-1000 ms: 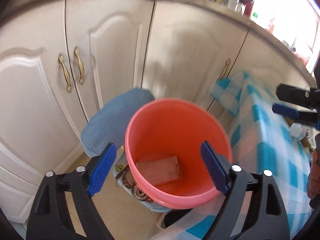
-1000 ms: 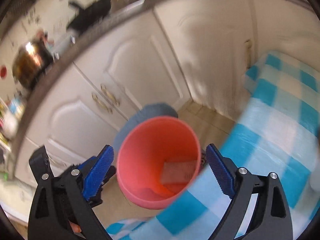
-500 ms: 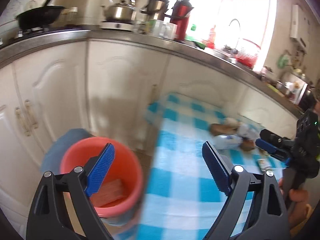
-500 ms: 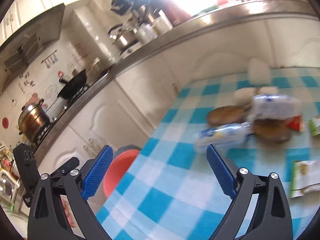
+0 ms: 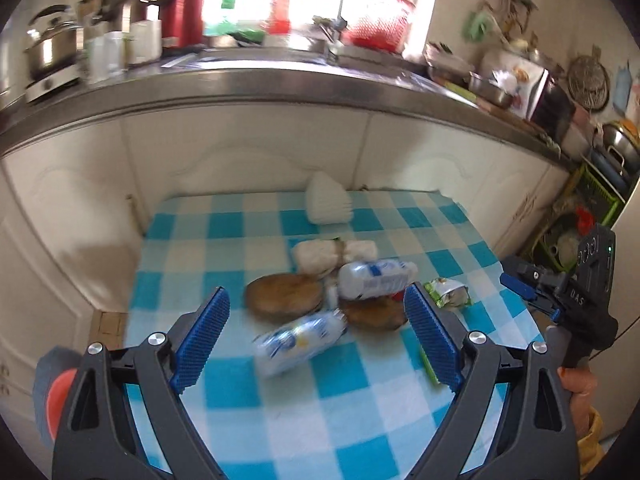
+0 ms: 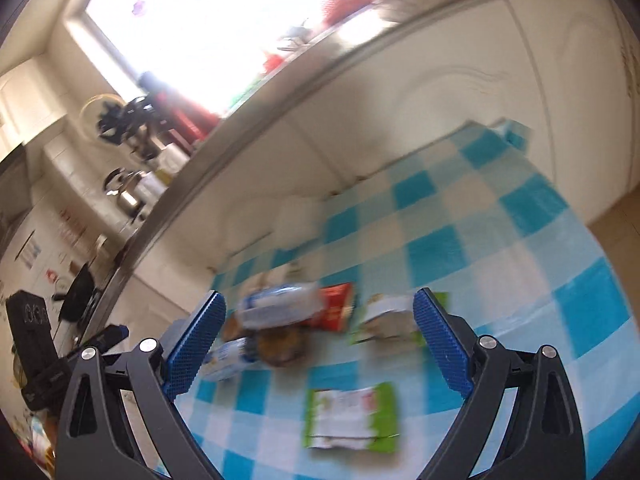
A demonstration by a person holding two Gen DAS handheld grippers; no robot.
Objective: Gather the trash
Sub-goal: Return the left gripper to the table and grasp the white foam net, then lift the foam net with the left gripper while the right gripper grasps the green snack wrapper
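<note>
Trash lies in a heap on the blue-checked tablecloth (image 5: pixel 224 384). In the left wrist view, a crushed plastic bottle (image 5: pixel 298 342) lies between the open fingers of my left gripper (image 5: pixel 316 340), with a second bottle (image 5: pixel 376 280), two brown round pieces (image 5: pixel 285 298) and a green wrapper (image 5: pixel 446 292) behind. My right gripper (image 6: pixel 320 344) is open and empty above the table; a green-and-white wrapper (image 6: pixel 352 416) lies just below it, with a red packet (image 6: pixel 334 312) and bottles (image 6: pixel 276 306) beyond. The red bucket (image 5: pixel 56 408) shows at the left edge.
A white folded stack (image 5: pixel 328 202) sits at the table's far edge against white cabinets (image 5: pixel 248 152). The steel counter (image 5: pixel 280 88) above carries a kettle, thermos and basket. My right gripper (image 5: pixel 532 292) shows at the right in the left wrist view.
Both grippers have swung away from the red bucket to the right and now face the trash heap on the table. Both stay open and empty.
</note>
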